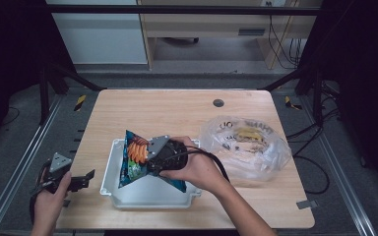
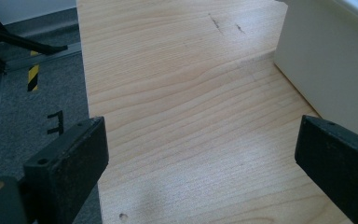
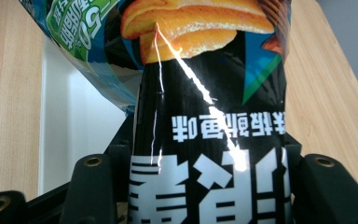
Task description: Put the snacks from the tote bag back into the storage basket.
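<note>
Bare tabletop (image 1: 177,110) beyond white tray (image 1: 109,167)

Seen from the high view, the pale wooden desk (image 1: 177,113) is evenly lit from above, while the room's edges sink into near black. In the right gripper view, a sharp white streak of glare crosses the glossy chip bag (image 3: 209,116), whose nearest print is slightly soft. The left gripper view is bright, with faint soft shadows on the wood grain.

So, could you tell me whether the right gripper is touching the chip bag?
Touching. In the right gripper view, the chip bag is pinched between the right gripper's black jaws, with no gap on either side.
</note>
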`<state>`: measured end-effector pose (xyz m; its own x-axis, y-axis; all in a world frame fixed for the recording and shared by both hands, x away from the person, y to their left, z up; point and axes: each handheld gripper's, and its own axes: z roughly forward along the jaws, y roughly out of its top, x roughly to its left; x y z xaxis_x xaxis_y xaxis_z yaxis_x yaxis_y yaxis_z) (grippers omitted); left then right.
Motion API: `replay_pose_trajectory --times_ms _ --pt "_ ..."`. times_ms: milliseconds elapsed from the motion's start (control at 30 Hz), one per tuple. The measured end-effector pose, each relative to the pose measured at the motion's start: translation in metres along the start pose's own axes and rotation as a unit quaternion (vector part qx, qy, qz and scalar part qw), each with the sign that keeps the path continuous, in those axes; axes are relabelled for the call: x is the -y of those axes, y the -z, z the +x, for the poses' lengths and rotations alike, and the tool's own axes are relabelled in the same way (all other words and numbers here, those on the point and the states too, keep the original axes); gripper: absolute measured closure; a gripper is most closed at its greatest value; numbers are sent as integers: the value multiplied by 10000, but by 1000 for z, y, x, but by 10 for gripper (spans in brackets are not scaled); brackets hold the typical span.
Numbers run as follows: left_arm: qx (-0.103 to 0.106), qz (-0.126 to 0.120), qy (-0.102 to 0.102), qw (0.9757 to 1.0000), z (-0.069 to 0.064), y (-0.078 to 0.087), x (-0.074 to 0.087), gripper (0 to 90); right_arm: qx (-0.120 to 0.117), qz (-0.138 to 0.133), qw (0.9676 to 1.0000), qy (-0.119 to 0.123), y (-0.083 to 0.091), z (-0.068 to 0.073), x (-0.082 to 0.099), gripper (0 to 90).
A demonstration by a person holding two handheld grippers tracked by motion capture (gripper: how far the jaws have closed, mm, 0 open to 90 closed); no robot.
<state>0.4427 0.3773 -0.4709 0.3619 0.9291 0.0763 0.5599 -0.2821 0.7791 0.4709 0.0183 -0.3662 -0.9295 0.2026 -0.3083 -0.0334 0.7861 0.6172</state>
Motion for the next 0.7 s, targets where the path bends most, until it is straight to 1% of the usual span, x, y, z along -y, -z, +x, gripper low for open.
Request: replay_pose_trajectory --times_ms 133,233,700 --pt "1 -1 -1 10000 0 0 0 26 -43 31 10000 59 -3 1 0 440" --pt "2 3 -5 10000 0 0 0 26 -69 30 10000 -2 -5 2 0 440" --pt "5 0 -3 10000 0 0 0 26 -148 60 9999 24 -13 4 1 440"
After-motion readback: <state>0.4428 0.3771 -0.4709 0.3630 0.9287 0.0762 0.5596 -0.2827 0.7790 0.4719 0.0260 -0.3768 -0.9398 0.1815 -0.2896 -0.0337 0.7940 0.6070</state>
